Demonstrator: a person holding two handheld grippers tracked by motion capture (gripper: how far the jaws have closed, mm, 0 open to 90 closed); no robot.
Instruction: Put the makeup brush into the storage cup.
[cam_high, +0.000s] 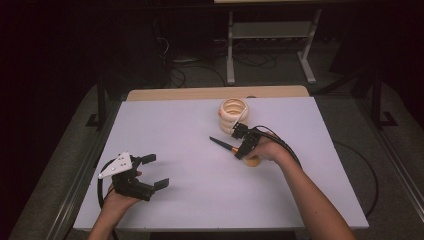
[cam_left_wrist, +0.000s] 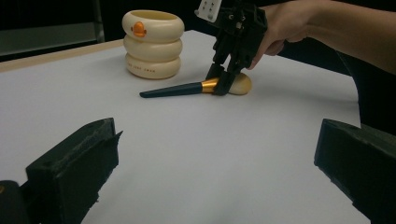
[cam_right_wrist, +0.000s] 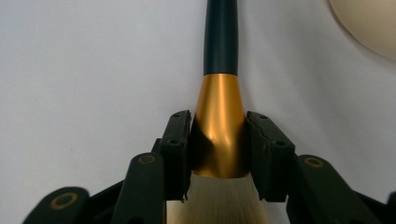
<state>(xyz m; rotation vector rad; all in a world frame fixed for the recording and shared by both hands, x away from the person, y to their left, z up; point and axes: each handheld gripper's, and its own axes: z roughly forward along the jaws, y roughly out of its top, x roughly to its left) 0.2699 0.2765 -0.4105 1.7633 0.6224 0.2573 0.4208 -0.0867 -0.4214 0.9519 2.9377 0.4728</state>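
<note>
A makeup brush (cam_high: 223, 145) with a dark handle, gold ferrule (cam_right_wrist: 219, 126) and pale bristles (cam_left_wrist: 240, 84) lies on the white table (cam_high: 200, 165) right of centre. My right gripper (cam_high: 240, 149) is shut on the gold ferrule, its jaws pressed against both sides; the right gripper (cam_left_wrist: 219, 81) reaches down onto the brush (cam_left_wrist: 187, 88) from above. Just behind stands a cream ringed holder (cam_high: 234, 114) with an orange mark (cam_left_wrist: 138, 30). My left gripper (cam_high: 155, 171) rests at the near left, jaws wide apart with nothing between its fingers (cam_left_wrist: 74, 163).
The white table's wooden back edge (cam_high: 215, 93) runs behind the cream holder. Cables (cam_high: 285, 145) trail from the right gripper across the table's right side. A metal frame (cam_high: 270, 40) stands on the floor beyond the table.
</note>
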